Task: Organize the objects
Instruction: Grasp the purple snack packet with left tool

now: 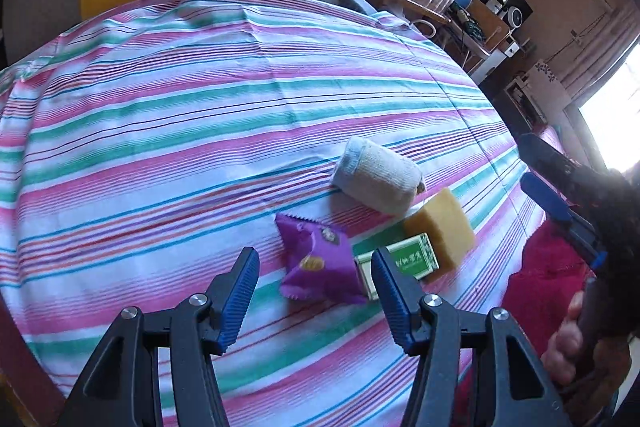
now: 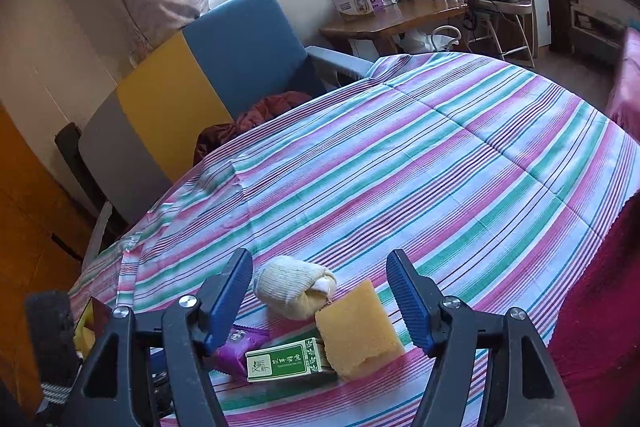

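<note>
**Both tongs spread over the cluster, nothing gripped**

Through the left wrist camera I see my left gripper [image 1: 314,267] with its blue ribbed pads well apart and nothing pinched between them. The purple snack packet [image 1: 320,263] lies on the striped cloth [image 1: 160,131] in the gap between the fingertips as the lens sees it, but I can't tell whether the pads reach down to it; neither pad presses on it. Just beside the packet, to its right, sits the green box [image 1: 400,263], partly behind my right-hand fingertip. The yellow sponge [image 1: 442,227] touches the box on its far side, and the rolled sock [image 1: 378,177] lies just beyond the sponge, near or against its top corner. At the right edge I can make out the right gripper [image 1: 560,195] coming in from the side, with a hand [image 1: 568,347] around its handle.

Through the right wrist camera that gripper [image 2: 320,275] also stands spread, its pads clear of everything. Between the fingers in this view are the sock [image 2: 292,287], the sponge [image 2: 358,333] and the green box [image 2: 288,361], all resting on the cloth [image 2: 440,167]. The purple packet [image 2: 236,351] peeks out from behind the left finger, against the box's end. None of the four is lifted; they sit bunched near the table's near edge.
</note>
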The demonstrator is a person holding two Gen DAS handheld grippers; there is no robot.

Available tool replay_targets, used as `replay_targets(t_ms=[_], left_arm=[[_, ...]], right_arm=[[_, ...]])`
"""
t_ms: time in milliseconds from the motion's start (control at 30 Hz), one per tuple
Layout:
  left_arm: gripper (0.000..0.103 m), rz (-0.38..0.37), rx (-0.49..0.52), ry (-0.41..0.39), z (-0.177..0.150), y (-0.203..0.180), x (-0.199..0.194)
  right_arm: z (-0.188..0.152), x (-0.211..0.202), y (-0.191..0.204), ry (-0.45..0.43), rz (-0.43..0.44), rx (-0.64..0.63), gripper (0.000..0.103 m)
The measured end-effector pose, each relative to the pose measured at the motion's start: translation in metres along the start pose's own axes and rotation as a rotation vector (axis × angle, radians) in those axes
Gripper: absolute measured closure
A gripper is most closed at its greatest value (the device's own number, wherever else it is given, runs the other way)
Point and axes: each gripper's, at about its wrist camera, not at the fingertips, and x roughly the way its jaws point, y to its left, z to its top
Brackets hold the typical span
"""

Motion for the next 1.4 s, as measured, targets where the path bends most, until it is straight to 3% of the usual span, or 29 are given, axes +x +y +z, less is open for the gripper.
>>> replay_targets(t_ms=[200, 467, 667, 733, 833, 933, 1067, 1200, 1400], left_arm=[[0.045, 0.100, 0.040, 0.039, 0.007, 0.001, 0.035], [0.045, 0.122, 0.085, 0.020, -0.010, 0.026, 0.018], [0.045, 0.093, 0.181, -0.014, -0.009, 0.016, 0.005], [0.045, 0.065, 0.136, 0.000, -0.010, 0.020, 0.002], [0.045, -0.005, -0.094, 0.029, -0.013, 0.042, 0.000], [0.046, -0.054, -0.253, 0.024, -0.022, 0.053, -0.003], [0.045, -0.086, -0.326, -0.001, -0.025, 0.048, -0.004], [0.044, -0.059, -0.350, -0.016, -0.007, 0.042, 0.005], [0.044, 0.061, -0.302, -0.004, 0.016, 0.032, 0.028]], right_arm=[[0.001, -0.001, -0.003, -0.008, 0.012, 0.014, 0.033], [0.001, 0.001, -0.002, -0.003, 0.011, 0.013, 0.032], [0.001, 0.001, -0.003, 0.000, 0.001, 0.010, 0.031], [0.001, 0.002, -0.003, 0.002, -0.003, 0.007, 0.030], [0.001, 0.002, -0.002, 0.003, -0.003, 0.004, 0.030], [0.001, 0.002, -0.001, 0.003, -0.002, 0.005, 0.029], [0.001, 0.004, 0.001, 0.009, 0.003, -0.002, 0.029], [0.001, 0.003, 0.000, 0.003, 0.011, 0.007, 0.029], [0.001, 0.003, -0.001, 0.000, 0.021, 0.013, 0.029]])
